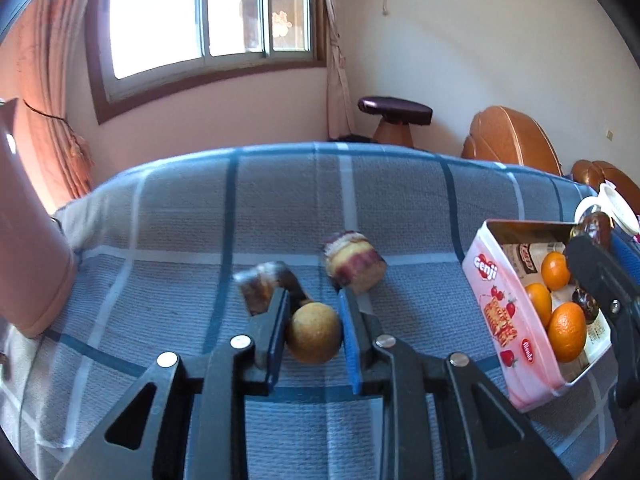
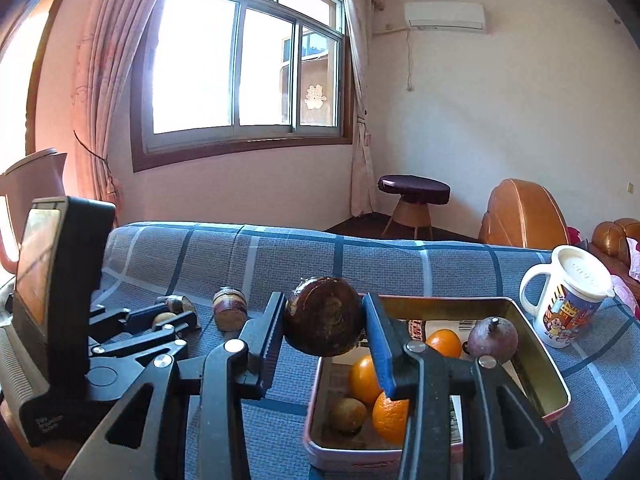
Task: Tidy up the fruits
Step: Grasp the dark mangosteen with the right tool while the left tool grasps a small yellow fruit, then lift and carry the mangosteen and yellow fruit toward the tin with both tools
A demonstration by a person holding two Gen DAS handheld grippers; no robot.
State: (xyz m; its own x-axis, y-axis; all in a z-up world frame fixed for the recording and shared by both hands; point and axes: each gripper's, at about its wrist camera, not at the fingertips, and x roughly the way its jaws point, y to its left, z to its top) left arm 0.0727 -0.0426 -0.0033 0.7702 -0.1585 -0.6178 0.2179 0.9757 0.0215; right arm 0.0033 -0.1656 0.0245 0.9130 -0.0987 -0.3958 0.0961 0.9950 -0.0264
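Observation:
In the left wrist view my left gripper [image 1: 314, 306] is shut on a tan round fruit [image 1: 313, 334] resting on the blue checked cloth [image 1: 180, 220]. A brown chunk [image 1: 262, 286] lies just behind its left finger, and a purple-and-yellow piece [image 1: 354, 260] behind its right. My right gripper [image 2: 324, 300] is shut on a dark brown round fruit [image 2: 324, 324], held over the far left corner of the pink tin [image 2: 552, 376]. The tin holds three oranges [image 2: 364, 372], a small brown fruit [image 2: 348, 414] and a purple fruit [image 2: 492, 340].
A lidded mug [image 2: 568, 296] stands just right of the tin. A pink jug [image 1: 28, 240] stands at the table's left edge. My left gripper [image 2: 176, 316] and its device body fill the left of the right wrist view. Beyond the table are a stool [image 2: 414, 190] and chairs.

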